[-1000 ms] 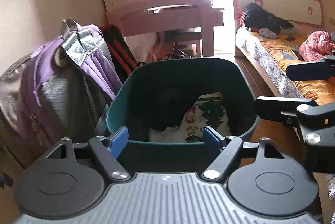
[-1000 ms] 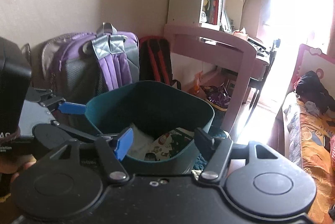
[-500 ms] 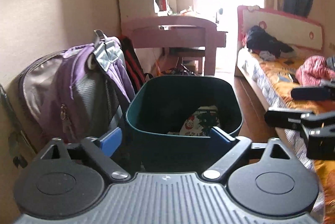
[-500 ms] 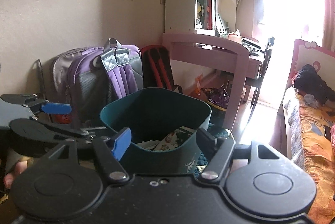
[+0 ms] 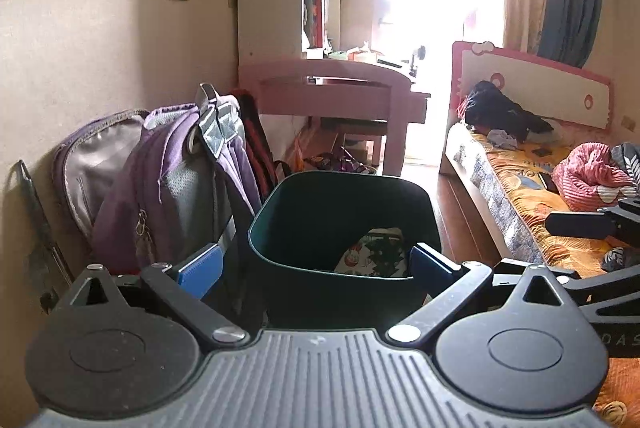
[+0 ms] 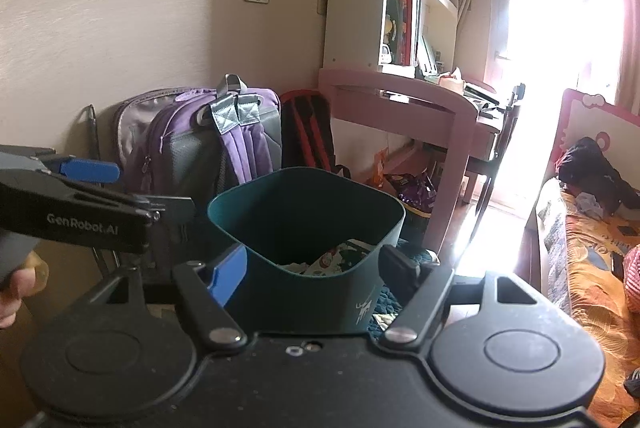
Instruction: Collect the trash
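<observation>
A dark teal bin (image 5: 280, 212) stands on the floor ahead of both grippers, also in the right wrist view (image 6: 384, 224). A printed wrapper (image 5: 376, 250) and white paper lie inside it (image 6: 336, 260). My left gripper (image 5: 316, 264) hangs back from the bin's near rim, its jaws opening with nothing between them. My right gripper (image 6: 314, 270) is level with it on the right, jaws also opening and empty. Each gripper shows in the other's view: the right one (image 5: 580, 224), the left one (image 6: 92, 168) with a person's hand (image 6: 16, 284) behind it.
A purple backpack (image 5: 172, 180) leans on the wall left of the bin, with a red and black backpack (image 6: 308, 132) behind it. A pink desk (image 6: 404, 96) and bookshelf (image 6: 400, 8) stand beyond. A bed (image 5: 532, 180) with clothes runs along the right.
Both grippers have drawn back and up from the bin, which now looks smaller and farther. Both sets of jaws have widened. The trash stays in the bin.
</observation>
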